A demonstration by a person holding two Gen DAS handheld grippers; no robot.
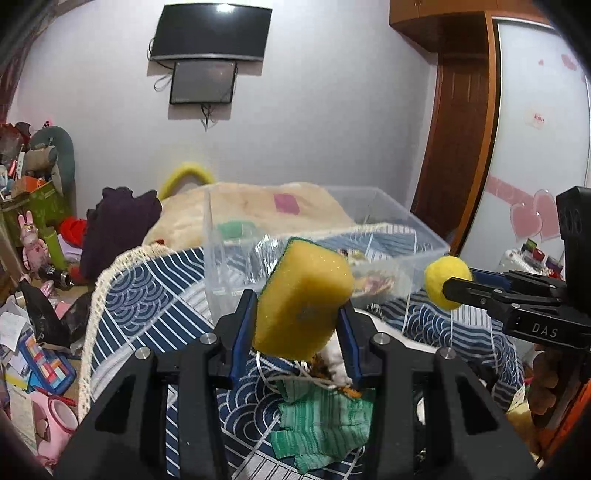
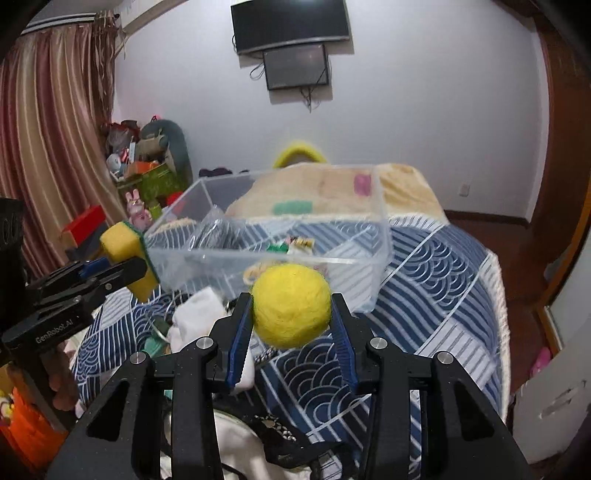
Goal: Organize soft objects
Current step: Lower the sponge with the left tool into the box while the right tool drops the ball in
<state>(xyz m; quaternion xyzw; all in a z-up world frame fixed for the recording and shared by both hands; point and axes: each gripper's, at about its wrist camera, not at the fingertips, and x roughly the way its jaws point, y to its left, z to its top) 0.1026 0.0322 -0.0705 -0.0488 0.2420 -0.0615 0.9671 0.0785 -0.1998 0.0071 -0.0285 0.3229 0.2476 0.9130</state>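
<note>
My left gripper (image 1: 297,314) is shut on a yellow sponge with a green scouring back (image 1: 303,301) and holds it above the bed, in front of a clear plastic bin (image 1: 417,236). My right gripper (image 2: 291,314) is shut on a yellow felt ball (image 2: 291,306), also in the air near the bin (image 2: 380,236). Each gripper shows in the other's view: the right one with the ball (image 1: 447,282) at right, the left one with the sponge (image 2: 125,251) at left. The bin holds a few small items and a plastic bag.
The bed carries a blue wave-pattern cover (image 2: 436,280), a beige blanket (image 1: 258,206), a green cloth (image 1: 325,424) and white cloth (image 2: 192,317). Clutter fills the floor at left (image 1: 33,332). A wardrobe (image 1: 461,129) stands at right. Screens hang on the wall (image 2: 291,26).
</note>
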